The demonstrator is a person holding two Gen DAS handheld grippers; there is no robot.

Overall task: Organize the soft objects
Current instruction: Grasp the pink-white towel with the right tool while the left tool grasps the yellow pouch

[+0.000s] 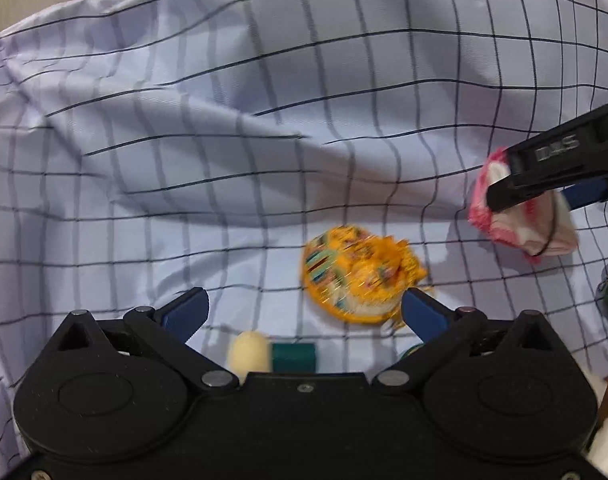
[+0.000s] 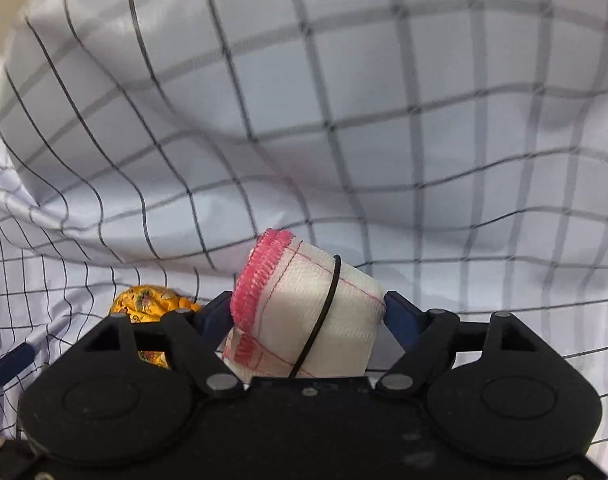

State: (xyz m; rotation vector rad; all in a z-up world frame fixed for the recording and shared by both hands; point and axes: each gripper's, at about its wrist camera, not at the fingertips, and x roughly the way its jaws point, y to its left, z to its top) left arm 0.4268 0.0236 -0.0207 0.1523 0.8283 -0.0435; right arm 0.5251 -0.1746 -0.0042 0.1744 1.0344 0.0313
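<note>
Barely begun. Right hand-held gripper [image 2: 308, 312] clamped on rolled white cloth [image 2: 304, 316]; left hand-held gripper [image 1: 304, 312] open beside yellow pouch [image 1: 360, 276] on checked sheet [image 1: 223, 120]. Nothing sorted yet.

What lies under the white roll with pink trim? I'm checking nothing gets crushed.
Checked cloth shows around the white roll; directly underneath is hidden by the roll and the right claw.

Both wrist cameras looked steeply down, close over the checked cloth [image 1: 263, 100]; both caught the orange pouch [image 1: 360, 276].
</note>
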